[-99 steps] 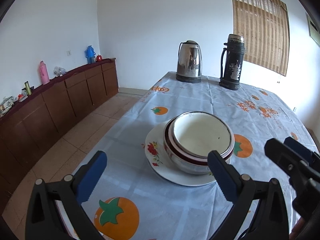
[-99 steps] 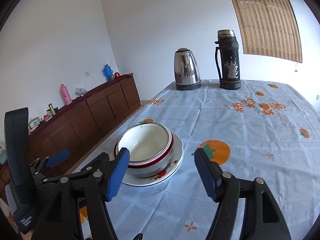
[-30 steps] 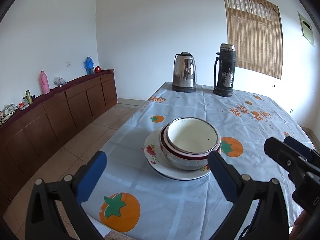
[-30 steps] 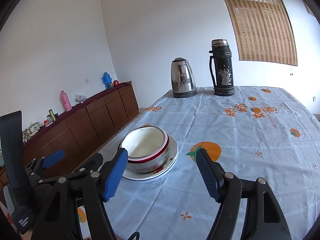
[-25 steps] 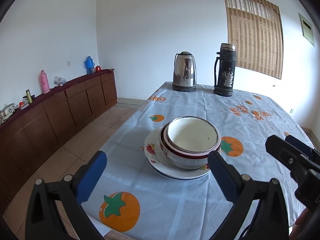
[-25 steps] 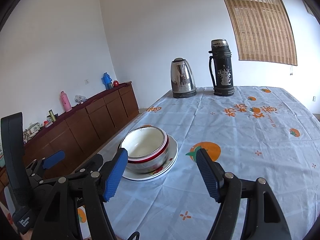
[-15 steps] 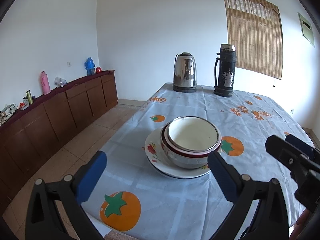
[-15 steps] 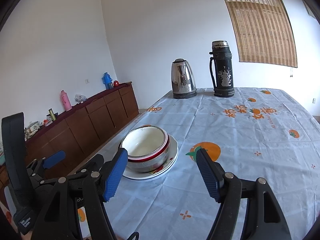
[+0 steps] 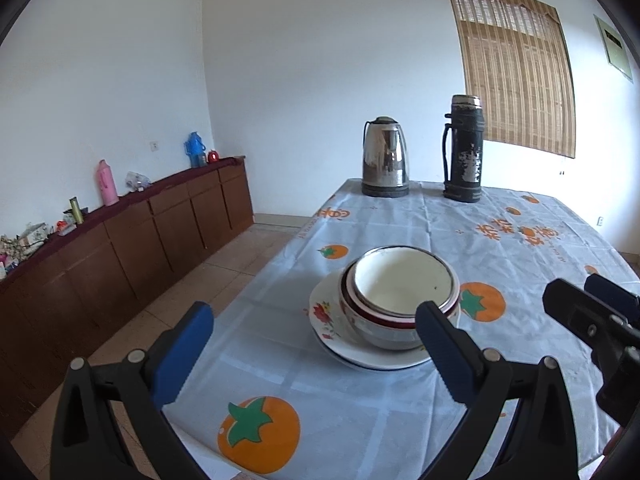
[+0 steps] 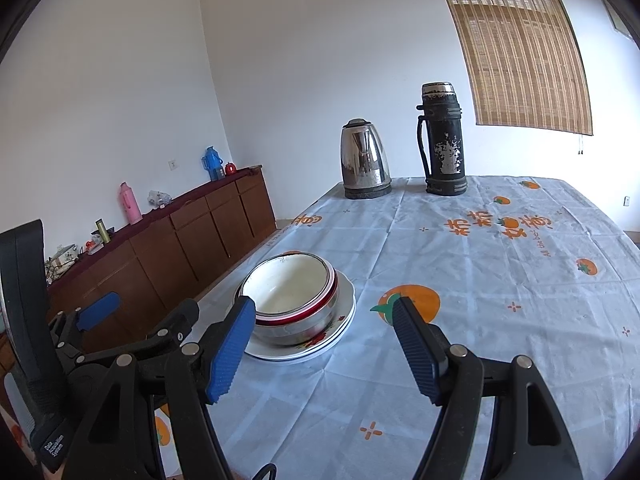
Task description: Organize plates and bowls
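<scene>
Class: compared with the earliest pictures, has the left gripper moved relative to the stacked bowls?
Yes. The left gripper has drawn back from the stacked bowls, which now look smaller and farther, as does the kettle.

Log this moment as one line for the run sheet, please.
stage: stack done | bowls nested on plates | left gripper open, empty | right gripper open, empty | both short of stack

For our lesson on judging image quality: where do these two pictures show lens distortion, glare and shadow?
Left wrist view: black fisheye corners, wall edge bowed, bright window blind washing out the wall beneath. Right wrist view: kettle shows shiny reflections; stacked bowls are sharp, with only soft shadow.
</scene>
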A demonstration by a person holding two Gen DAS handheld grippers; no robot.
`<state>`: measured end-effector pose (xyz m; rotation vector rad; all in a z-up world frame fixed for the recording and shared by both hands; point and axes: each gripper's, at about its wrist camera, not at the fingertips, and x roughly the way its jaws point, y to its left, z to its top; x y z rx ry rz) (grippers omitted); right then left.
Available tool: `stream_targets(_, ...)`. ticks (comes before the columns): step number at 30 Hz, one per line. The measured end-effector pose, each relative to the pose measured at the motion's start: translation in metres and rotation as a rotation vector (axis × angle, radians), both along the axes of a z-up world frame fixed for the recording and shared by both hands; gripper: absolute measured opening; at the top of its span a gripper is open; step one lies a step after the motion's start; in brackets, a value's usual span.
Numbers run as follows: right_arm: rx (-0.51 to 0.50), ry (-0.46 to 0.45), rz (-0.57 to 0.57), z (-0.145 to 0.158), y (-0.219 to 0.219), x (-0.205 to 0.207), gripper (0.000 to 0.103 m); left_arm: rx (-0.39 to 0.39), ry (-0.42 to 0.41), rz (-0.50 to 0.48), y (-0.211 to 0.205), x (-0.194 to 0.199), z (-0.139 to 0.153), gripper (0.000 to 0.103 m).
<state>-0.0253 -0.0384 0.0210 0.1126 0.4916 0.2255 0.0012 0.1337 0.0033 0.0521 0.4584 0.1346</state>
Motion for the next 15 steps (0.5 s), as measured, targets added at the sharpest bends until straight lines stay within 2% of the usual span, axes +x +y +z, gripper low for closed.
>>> stream_targets(15, -0.001, -0.018, -0.009, 0.0008, -0.0013, -0.0015, 0.073, 0.004, -0.025, -0.026, -0.0051, -0.0038, 0.0037, 0.103)
